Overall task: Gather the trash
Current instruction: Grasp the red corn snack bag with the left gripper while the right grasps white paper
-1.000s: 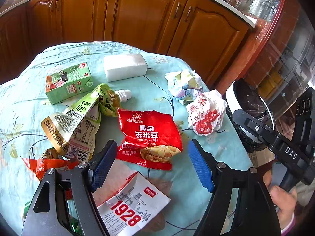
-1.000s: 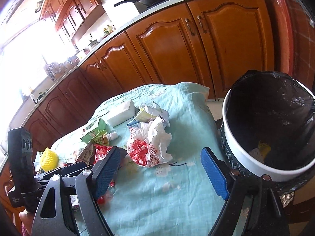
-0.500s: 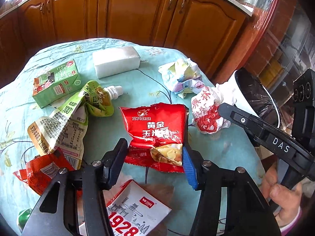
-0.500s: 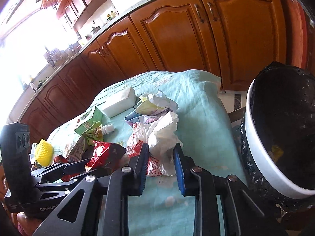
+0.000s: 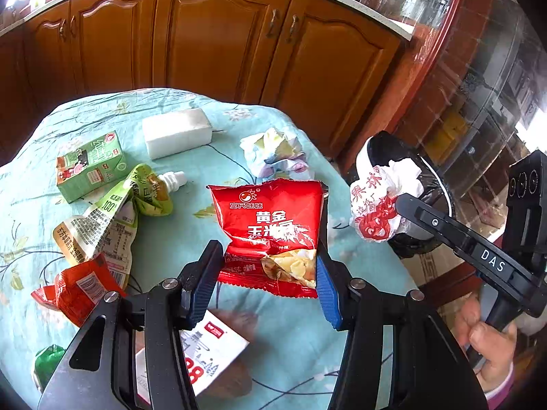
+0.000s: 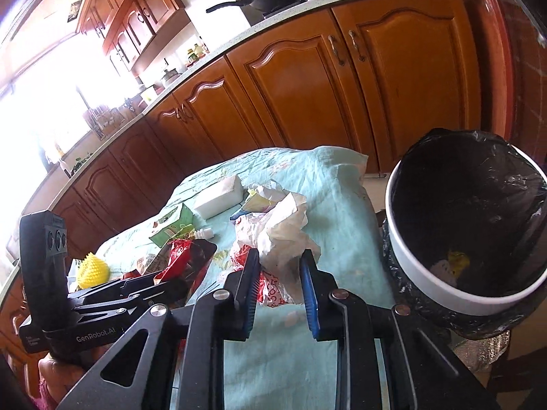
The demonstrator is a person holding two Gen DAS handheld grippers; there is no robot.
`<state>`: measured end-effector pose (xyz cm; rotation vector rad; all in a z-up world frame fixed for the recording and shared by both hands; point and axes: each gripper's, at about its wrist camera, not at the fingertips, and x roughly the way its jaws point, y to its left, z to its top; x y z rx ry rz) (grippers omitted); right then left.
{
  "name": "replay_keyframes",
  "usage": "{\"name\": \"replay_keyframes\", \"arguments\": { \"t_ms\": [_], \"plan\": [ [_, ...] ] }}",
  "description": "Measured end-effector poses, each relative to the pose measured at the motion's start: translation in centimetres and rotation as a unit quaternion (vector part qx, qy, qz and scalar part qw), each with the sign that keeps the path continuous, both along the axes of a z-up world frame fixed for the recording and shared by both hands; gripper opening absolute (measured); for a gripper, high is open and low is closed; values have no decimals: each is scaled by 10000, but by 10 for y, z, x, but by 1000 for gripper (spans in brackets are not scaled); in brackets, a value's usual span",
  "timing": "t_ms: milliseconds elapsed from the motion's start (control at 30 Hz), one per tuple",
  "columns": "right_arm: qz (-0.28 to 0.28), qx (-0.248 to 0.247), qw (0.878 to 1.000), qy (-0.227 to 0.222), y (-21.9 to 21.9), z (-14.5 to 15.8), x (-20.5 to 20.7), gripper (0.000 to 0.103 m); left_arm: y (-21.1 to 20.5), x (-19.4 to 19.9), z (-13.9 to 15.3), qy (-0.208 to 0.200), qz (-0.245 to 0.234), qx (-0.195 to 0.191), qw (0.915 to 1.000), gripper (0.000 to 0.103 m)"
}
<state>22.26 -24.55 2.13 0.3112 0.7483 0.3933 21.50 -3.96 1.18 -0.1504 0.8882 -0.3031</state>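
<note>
- Left gripper (image 5: pixel 265 273): held low over the table, pointing toward the cabinets; its blue pads are clamped on the lower sides of the red snack bag (image 5: pixel 273 229), which stands tilted up off the teal tablecloth (image 5: pixel 301 341).
- Right gripper (image 6: pixel 278 285): angled toward the bin, pads closed narrow on the crumpled white-and-red wrapper (image 6: pixel 280 235). In the left wrist view the wrapper (image 5: pixel 379 205) hangs past the table edge, in front of the bin's rim.
- Trash bin (image 6: pixel 410 249): white, black liner, standing just beside the table at the right; scraps lie at its bottom.
- Change from half a second ago: the snack bag lay flat and now is raised; the wrapper sat on the cloth and now is lifted toward the bin.
- Remaining on the table: green carton (image 5: pixel 90 165), white block (image 5: pixel 176 133), crumpled pastel paper (image 5: pixel 273 152), green pouch (image 5: pixel 147 188).
</note>
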Motion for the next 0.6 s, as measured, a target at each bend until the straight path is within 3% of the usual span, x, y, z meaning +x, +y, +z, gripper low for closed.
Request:
{"name": "replay_keyframes", "arguments": {
  "t_ms": [600],
  "plan": [
    [-580,-98,9982,-97,-59,9,-38,24,-63,-5,18,-195,-633,-32,9978,52]
  ]
}}
